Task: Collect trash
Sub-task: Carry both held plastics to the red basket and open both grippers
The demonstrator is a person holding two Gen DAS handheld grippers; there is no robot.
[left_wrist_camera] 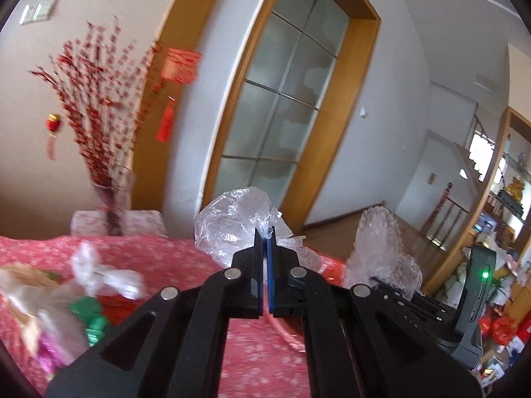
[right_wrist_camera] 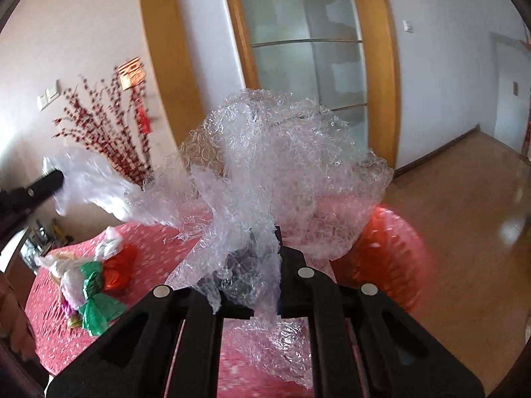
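Note:
My left gripper [left_wrist_camera: 265, 235] is shut on a crumpled clear plastic bag [left_wrist_camera: 232, 222], held up above the red patterned tablecloth [left_wrist_camera: 166, 258]. My right gripper [right_wrist_camera: 265, 232] is shut on a big wad of bubble wrap [right_wrist_camera: 282, 165] that hides its fingertips. In the left wrist view the bubble wrap [left_wrist_camera: 381, 248] and the right gripper's body [left_wrist_camera: 474, 298] show at the right. The right wrist view catches the left gripper [right_wrist_camera: 58, 179] with its blurred clear bag [right_wrist_camera: 93, 185] at the left. A heap of trash [right_wrist_camera: 96, 282] lies on the table: white, green and orange plastic bags.
A glass vase with red blossom branches [left_wrist_camera: 109, 152] stands at the table's far side near the wall. A wood-framed frosted glass door [left_wrist_camera: 285, 93] is behind. An orange bag [right_wrist_camera: 391, 252] hangs at the table's right edge. Wooden floor [right_wrist_camera: 464, 215] spreads to the right.

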